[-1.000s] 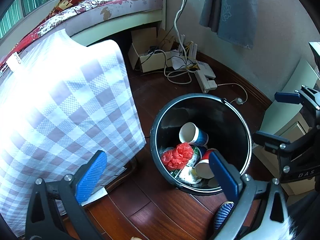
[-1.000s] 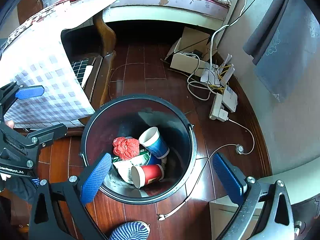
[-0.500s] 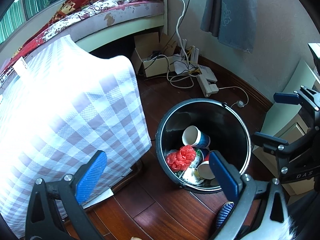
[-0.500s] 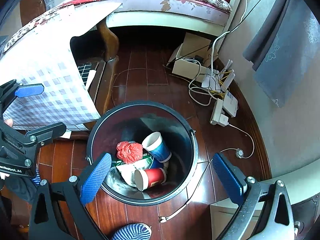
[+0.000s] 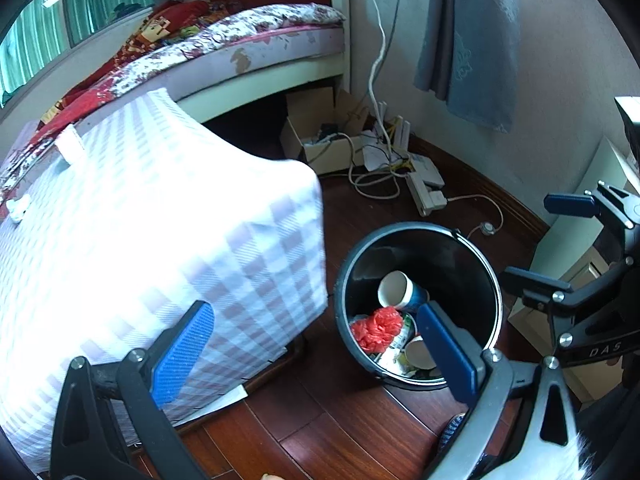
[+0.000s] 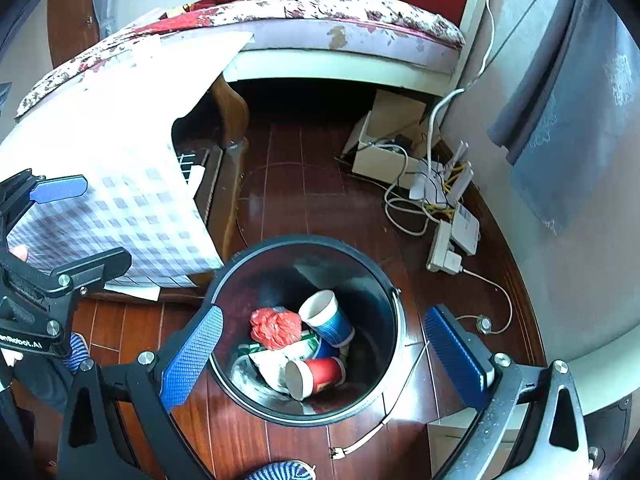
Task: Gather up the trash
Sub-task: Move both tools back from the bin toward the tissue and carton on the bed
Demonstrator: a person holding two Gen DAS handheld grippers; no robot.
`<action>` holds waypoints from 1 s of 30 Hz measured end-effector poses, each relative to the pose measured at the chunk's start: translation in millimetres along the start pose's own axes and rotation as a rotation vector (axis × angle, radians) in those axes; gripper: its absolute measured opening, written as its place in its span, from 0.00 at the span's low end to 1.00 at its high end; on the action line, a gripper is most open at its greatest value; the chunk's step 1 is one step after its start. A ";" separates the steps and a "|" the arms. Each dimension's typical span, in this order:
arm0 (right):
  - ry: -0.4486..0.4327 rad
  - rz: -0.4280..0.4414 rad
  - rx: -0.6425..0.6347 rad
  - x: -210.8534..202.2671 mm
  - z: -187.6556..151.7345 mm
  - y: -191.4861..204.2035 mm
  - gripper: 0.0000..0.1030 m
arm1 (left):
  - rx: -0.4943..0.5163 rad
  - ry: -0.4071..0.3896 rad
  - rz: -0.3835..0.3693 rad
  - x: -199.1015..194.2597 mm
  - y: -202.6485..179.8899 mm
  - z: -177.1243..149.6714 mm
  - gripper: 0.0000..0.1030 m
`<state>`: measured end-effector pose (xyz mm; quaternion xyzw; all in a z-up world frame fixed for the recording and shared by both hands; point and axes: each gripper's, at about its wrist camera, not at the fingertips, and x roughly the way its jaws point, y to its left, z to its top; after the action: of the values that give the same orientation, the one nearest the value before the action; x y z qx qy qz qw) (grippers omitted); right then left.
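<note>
a: room first. checked tablecloth (image 5: 160,248) fills the left half of the left wrist frame, bed (image 5: 248,52) across the top, cables and a power strip (image 5: 424,196) on the wood floor, upper centre.

b: and the bin?

a: black bin (image 6: 240,392) stands lower centre of the right wrist frame, on the floor just beside the cloth's hanging corner. in the left wrist frame it sits right of centre.

b: contents?

a: blue paper cup (image 6: 328,320), red paper cup (image 6: 316,376) lying on its side, crumpled red bag (image 6: 276,328), a green-and-white wrapper (image 6: 280,360). all down inside, nothing on the rim.

b: grippers?

a: left gripper (image 5: 316,352) spread wide, nothing between the pads. right gripper (image 6: 324,360) likewise spread and empty, framing the bin mouth from above.

b: so where does that leave the task?

a: my read: collecting looks largely done. no loose trash visible on the floor stretch in view. a small white object (image 5: 18,206) sits on the cloth at far left; cannot tell whether it is trash.
</note>
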<state>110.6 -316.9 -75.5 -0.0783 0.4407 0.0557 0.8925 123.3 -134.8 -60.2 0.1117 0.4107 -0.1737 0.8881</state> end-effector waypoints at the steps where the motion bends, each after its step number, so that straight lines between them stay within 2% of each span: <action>1: -0.007 0.002 -0.006 -1.6 1.9 3.2 0.99 | -0.005 -0.006 0.006 -2.6 2.9 0.5 0.99; 16: -0.094 0.049 -0.077 -16.2 39.2 49.3 0.99 | -0.079 -0.093 0.078 -38.9 52.4 1.5 0.99; 30: -0.196 0.131 -0.098 -18.9 89.6 109.8 0.99 | -0.155 -0.150 0.203 -59.6 136.0 4.6 0.99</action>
<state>150.4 -192.7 -16.7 -0.0869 0.3523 0.1428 0.9208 145.0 0.9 -3.9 0.0707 0.3420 -0.0586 0.9352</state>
